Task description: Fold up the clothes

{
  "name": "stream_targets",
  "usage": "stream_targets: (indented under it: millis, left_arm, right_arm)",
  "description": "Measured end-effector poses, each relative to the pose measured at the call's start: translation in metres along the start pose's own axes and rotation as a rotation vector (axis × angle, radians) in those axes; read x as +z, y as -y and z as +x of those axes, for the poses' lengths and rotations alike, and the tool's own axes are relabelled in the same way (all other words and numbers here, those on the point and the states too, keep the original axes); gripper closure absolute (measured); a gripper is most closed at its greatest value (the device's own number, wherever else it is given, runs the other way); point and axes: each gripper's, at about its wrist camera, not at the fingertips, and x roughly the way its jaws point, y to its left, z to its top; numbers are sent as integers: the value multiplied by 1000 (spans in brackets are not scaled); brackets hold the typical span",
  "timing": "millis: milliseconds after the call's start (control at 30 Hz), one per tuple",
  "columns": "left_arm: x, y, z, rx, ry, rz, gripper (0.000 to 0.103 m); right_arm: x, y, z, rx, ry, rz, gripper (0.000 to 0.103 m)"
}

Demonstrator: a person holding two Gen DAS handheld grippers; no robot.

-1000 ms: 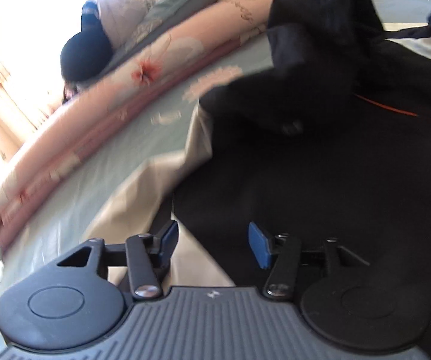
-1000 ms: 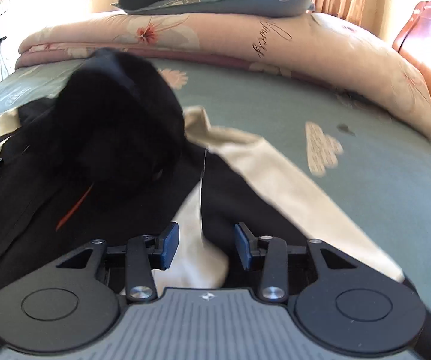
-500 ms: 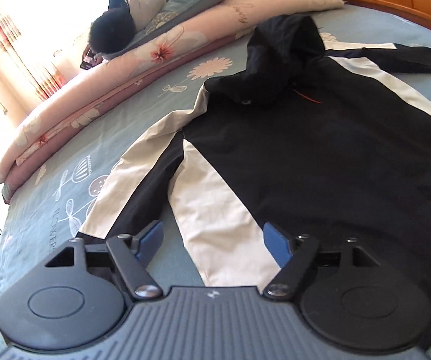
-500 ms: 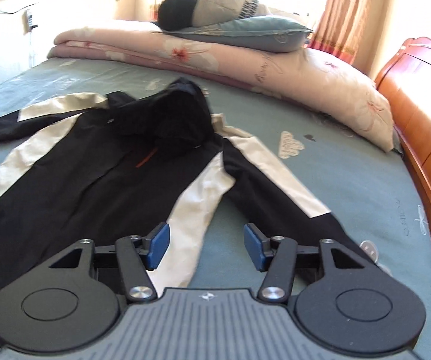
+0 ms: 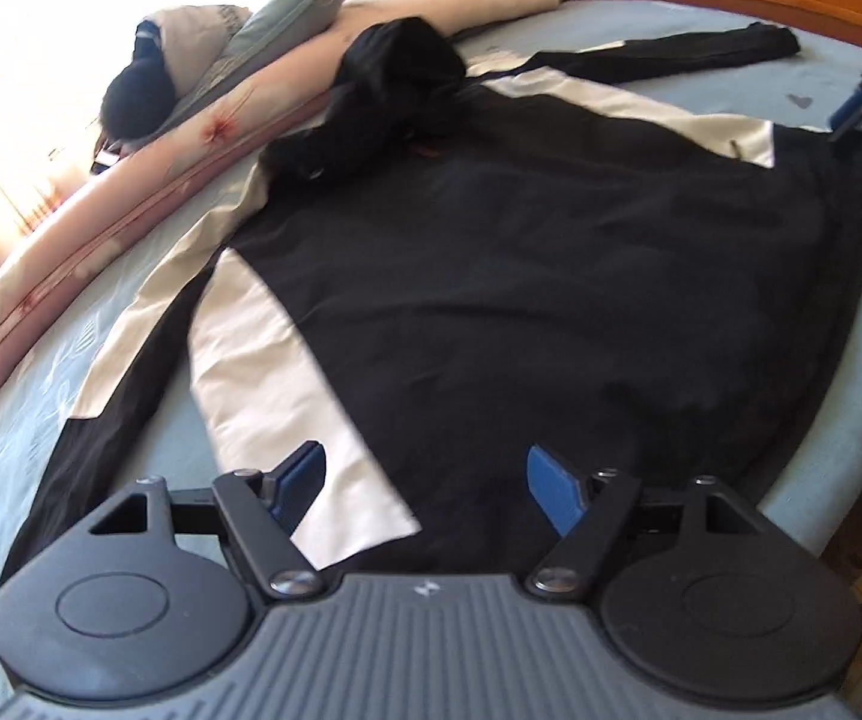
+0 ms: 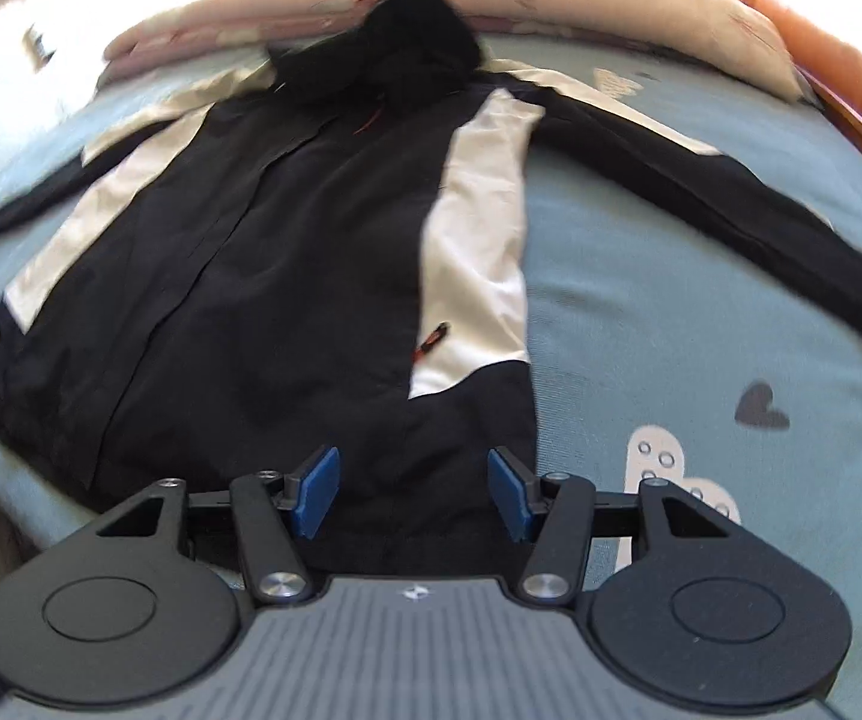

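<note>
Jacket [image 5: 521,300] is laid out flat on the bed [image 6: 701,312], front up, filling the middle of both views, hood [image 5: 395,72] bunched at the upper centre against the rolled quilt [image 5: 131,204]. One sleeve [image 6: 731,198] runs out toward the right edge of the right wrist view; the other sleeve [image 5: 125,360] lies along the left side of the left wrist view. I've got both tools over the hem end. Left tool [image 5: 425,486] is spread wide with nothing between its pads, only cloth beneath. Right tool [image 6: 413,492] is parted too and empty, above the hem's corner. Their jaws have just been opening, both clear of cloth. I read this as spreading finished, with folding not yet begun. Next I need a pinch on a sleeve or a side edge, then carry it across the body without dragging the rest out of square.
</note>
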Motion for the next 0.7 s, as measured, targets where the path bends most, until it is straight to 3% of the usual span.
stream_targets:
  millis: [200,333,433,500,567,700]
  left_arm:
    - [-1,-8,40,-2,-29,-136,28]
    - [-15,-16,51,-40,-89,-241,28]
    - [-20,-21,49,-61,-91,-286,28]
    - [-18,-20,46,-57,-83,-274,28]
    - [-14,-16,41,-43,-63,-224,28]
    - [-2,6,19,-64,46,-31,28]
  right_arm:
    - [-12,67,29,105,-18,353,43]
    - [-35,93,38,353,-19,565,43]
    - [-51,101,44,468,-9,658,43]
    - [-59,106,50,505,17,726,55]
    - [-63,108,56,496,17,787,90]
    - [-60,92,42,492,32,702,95]
